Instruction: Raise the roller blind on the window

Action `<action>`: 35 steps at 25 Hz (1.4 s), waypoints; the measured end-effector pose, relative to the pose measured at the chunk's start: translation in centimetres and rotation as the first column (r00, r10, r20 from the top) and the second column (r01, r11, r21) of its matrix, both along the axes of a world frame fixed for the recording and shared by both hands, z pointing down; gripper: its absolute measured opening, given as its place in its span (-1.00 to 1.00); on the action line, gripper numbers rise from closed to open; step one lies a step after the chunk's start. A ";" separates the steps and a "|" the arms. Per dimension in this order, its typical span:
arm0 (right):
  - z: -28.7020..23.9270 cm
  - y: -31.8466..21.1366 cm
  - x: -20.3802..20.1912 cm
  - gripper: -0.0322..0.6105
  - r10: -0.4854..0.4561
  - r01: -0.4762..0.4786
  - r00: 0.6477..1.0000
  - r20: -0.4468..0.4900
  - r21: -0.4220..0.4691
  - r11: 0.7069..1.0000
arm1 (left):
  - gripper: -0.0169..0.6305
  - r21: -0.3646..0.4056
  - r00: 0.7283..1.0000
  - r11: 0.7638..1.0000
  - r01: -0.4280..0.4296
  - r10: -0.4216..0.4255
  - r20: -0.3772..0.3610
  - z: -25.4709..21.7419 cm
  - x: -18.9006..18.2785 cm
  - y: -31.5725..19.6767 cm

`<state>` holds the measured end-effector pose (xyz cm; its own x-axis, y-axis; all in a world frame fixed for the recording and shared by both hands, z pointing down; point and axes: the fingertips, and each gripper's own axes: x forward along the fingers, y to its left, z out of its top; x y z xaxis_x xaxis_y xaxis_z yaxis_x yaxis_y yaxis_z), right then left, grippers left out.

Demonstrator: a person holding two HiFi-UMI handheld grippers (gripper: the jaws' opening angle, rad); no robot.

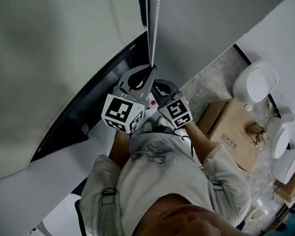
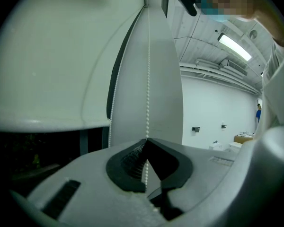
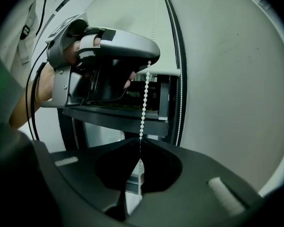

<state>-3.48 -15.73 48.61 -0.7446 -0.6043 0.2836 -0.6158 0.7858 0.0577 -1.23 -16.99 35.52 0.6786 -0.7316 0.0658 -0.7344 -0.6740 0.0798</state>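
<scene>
The left hand-held gripper (image 2: 146, 140) pinches the white plastic bead chain (image 2: 147, 79), mid-frame. The right hand-held gripper (image 3: 139, 140) clamps it just below.

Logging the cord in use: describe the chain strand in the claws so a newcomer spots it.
Find the window's dark frame beside the white blind. Two white bead-chain strands hang there. The held strand runs straight through the shut left claw down into the shut right claw; the other strand hangs free against the frame.
</scene>
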 end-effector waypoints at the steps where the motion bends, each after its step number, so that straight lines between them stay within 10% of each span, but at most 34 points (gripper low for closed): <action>1: 0.5 0.1 0.0 -0.86 0.000 0.000 1.000 -0.005 -0.008 1.000 | -0.91 -0.008 1.000 1.000 0.000 0.000 0.002 0.5 0.0 0.1; 26: 6.3 2.2 0.2 -0.86 0.001 -0.010 0.997 -0.083 -0.102 0.995 | -0.91 -0.113 0.999 0.994 -0.004 0.008 0.036 6.5 -0.4 1.7; 35: 1.6 2.6 1.0 -0.76 0.007 -0.005 0.998 0.066 -0.036 0.999 | -0.91 -0.103 0.999 0.995 0.015 -0.011 0.039 6.5 -0.8 1.3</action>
